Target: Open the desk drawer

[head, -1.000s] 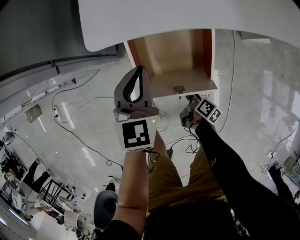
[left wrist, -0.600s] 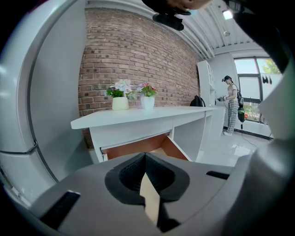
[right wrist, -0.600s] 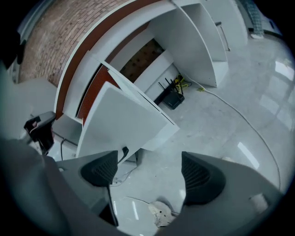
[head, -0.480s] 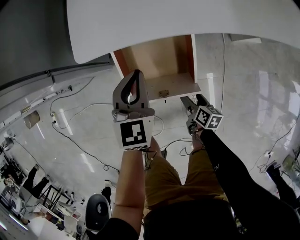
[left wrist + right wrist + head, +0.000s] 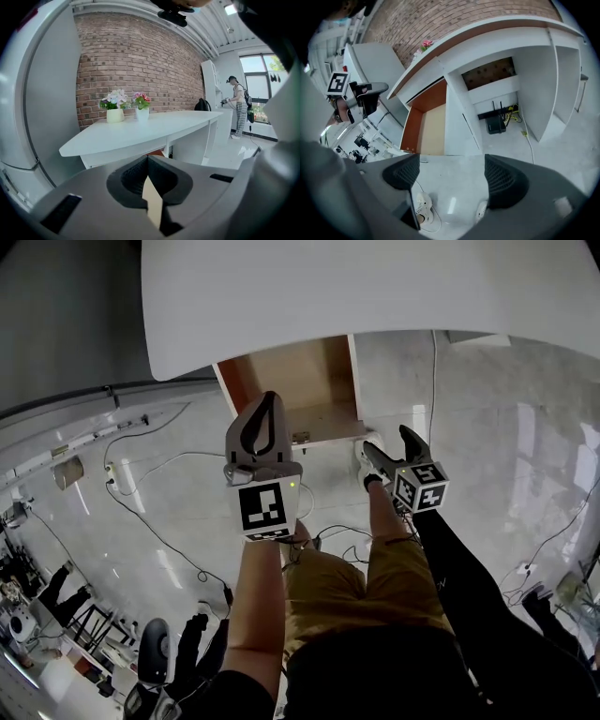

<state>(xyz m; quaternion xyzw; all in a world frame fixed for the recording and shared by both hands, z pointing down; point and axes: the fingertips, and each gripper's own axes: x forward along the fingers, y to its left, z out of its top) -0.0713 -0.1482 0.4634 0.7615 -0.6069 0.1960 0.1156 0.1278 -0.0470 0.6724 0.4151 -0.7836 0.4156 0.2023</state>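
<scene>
The desk drawer (image 5: pixel 292 390) stands pulled out from under the white desk top (image 5: pixel 375 287), and its bare wooden floor shows. In the right gripper view the drawer (image 5: pixel 426 129) has orange-brown side walls and holds nothing. My left gripper (image 5: pixel 268 399) hovers over the drawer's front edge, jaws shut and holding nothing; its view looks over the desk (image 5: pixel 140 131). My right gripper (image 5: pixel 394 448) hangs to the right of the drawer front, apart from it, jaws wide open and nothing between them (image 5: pixel 452 180).
Two flower pots (image 5: pixel 115 115) stand at the desk's far end, against a brick wall. Cables (image 5: pixel 159 521) trail over the pale floor. A black box (image 5: pixel 494 124) sits under the desk. The person's shoes (image 5: pixel 424 206) are below the right gripper. Another person (image 5: pixel 239 110) stands far off.
Both grippers have drawn back and risen away from the drawer front. The right gripper has rolled, so its marker cube now faces the head camera. The drawer stays out.
</scene>
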